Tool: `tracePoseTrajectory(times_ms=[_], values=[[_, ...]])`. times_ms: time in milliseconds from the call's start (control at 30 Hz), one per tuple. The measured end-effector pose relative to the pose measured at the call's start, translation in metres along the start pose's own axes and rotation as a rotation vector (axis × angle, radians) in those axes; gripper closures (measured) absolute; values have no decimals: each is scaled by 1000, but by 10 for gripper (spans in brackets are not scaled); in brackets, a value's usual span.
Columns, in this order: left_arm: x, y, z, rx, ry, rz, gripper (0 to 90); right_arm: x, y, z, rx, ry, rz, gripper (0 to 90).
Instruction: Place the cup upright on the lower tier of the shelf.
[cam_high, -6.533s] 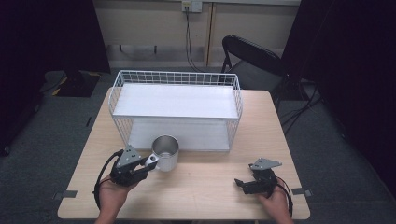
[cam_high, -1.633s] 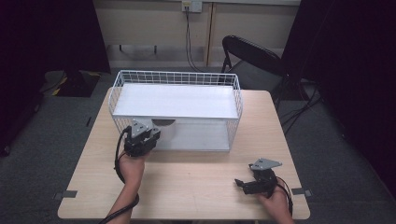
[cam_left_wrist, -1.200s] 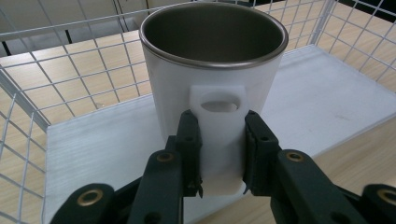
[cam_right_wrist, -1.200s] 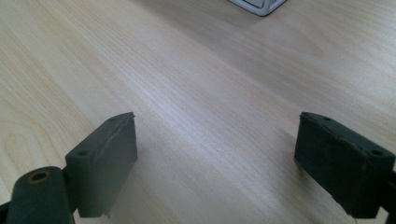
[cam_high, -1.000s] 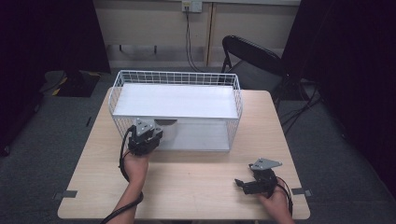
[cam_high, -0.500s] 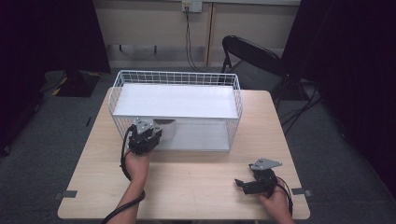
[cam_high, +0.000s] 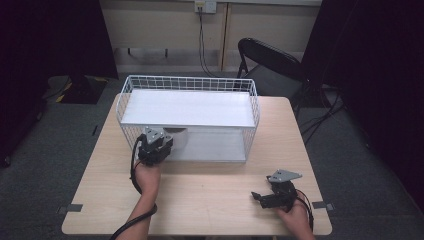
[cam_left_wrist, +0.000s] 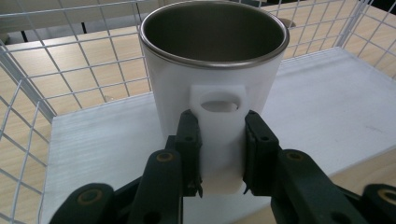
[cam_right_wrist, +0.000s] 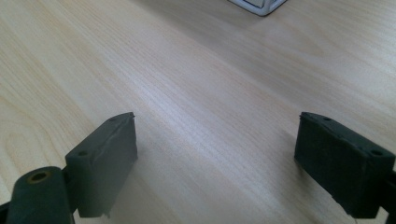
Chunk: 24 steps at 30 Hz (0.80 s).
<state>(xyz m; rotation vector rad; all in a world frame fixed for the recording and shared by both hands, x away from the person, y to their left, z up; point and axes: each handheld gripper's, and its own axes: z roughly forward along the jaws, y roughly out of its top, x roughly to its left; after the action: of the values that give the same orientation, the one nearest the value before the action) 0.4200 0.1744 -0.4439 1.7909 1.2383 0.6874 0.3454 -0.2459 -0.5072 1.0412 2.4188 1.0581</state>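
Note:
A white mug (cam_left_wrist: 215, 88) with a steel-lined inside stands upright on the lower white shelf (cam_left_wrist: 327, 107) of the wire rack (cam_high: 187, 85). My left gripper (cam_left_wrist: 218, 154) is shut on the mug's handle, its jaws pressed against both sides. In the high view the left gripper (cam_high: 159, 146) sits at the rack's front left opening, with the mug (cam_high: 177, 136) just inside under the top shelf. My right gripper (cam_right_wrist: 215, 158) is open, low over the bare wooden table (cam_right_wrist: 187, 70); the high view places that gripper (cam_high: 262, 196) near the front right edge.
The rack's wire walls (cam_left_wrist: 60, 70) close in around the mug on the left and behind. A black chair (cam_high: 272, 65) stands behind the table. Tape marks (cam_high: 75, 207) lie at the table's front corners.
Over the last seconds my left gripper carried the mug from the open table into the rack's lower shelf. In the last half second it barely moved. The right gripper has stayed still.

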Motion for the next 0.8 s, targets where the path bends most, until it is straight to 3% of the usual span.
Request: tracePoseTrajectory(times_ms=[500, 600, 800], values=[[3, -3, 1, 1, -7, 0, 702, 0, 0, 0, 0, 0, 0, 122], [4, -4, 0, -6, -22, -17, 576, 0, 0, 0, 1, 0, 1, 122], [8, -6, -9, -16, -26, 7, 349, 0, 0, 0, 0, 1, 0, 122]])
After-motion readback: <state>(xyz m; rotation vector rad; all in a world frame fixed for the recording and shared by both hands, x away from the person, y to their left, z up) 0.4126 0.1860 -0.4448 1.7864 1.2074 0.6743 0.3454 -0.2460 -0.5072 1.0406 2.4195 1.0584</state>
